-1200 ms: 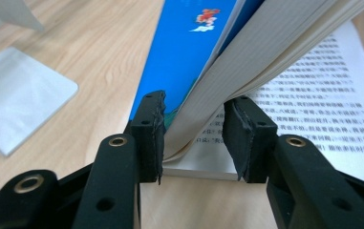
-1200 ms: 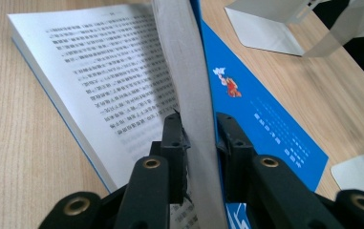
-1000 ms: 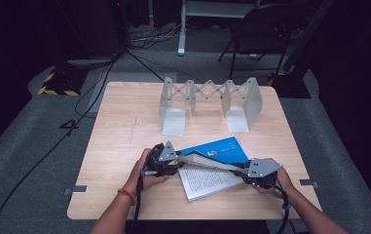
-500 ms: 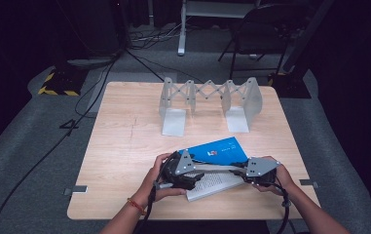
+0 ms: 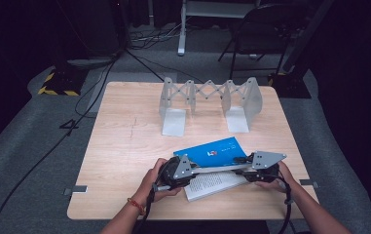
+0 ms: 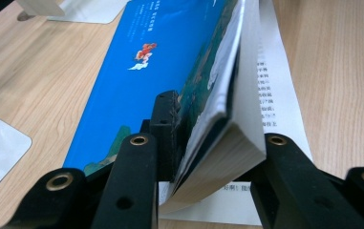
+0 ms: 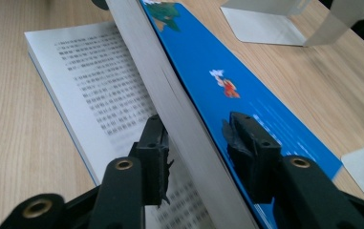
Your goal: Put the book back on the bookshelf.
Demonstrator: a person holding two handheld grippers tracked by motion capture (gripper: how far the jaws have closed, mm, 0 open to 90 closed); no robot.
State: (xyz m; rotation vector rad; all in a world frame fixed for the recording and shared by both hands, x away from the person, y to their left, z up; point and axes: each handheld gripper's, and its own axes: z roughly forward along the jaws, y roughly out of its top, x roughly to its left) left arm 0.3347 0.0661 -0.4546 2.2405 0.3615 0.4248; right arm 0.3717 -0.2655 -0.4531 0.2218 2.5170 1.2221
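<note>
On the light wooden table (image 5: 124, 146), near the person's edge, a paperback book with a bright blue cover (image 5: 212, 152) is lying open. Its blue cover and a thick bunch of pages are being held up off the bottom pages, which are lying flat with small black print showing.

At the left end of the book, the left gripper (image 5: 173, 173) is sitting in the person's left hand (image 5: 151, 183). In the left gripper view, its black jaws are squeezing the raised part of the book (image 6: 170, 62). One pad is pressing on the blue cover and the other is pressing on the pale page edges. These jaws have just been closing, and the book is between them.

At the right end, the right gripper (image 5: 258, 168) is being held by the right hand (image 5: 278, 178). In the right gripper view, its jaws are standing partly open on both sides of the raised part of the book (image 7: 208, 67). The left pad is very close to the grey page edges, and the right pad is sitting over the blue cover with a small gap showing. These jaws have just been opening, with the book between them.

Farther back on the table, well apart from the book, a see-through plastic folding book stand (image 5: 207, 102) is standing upright.
</note>
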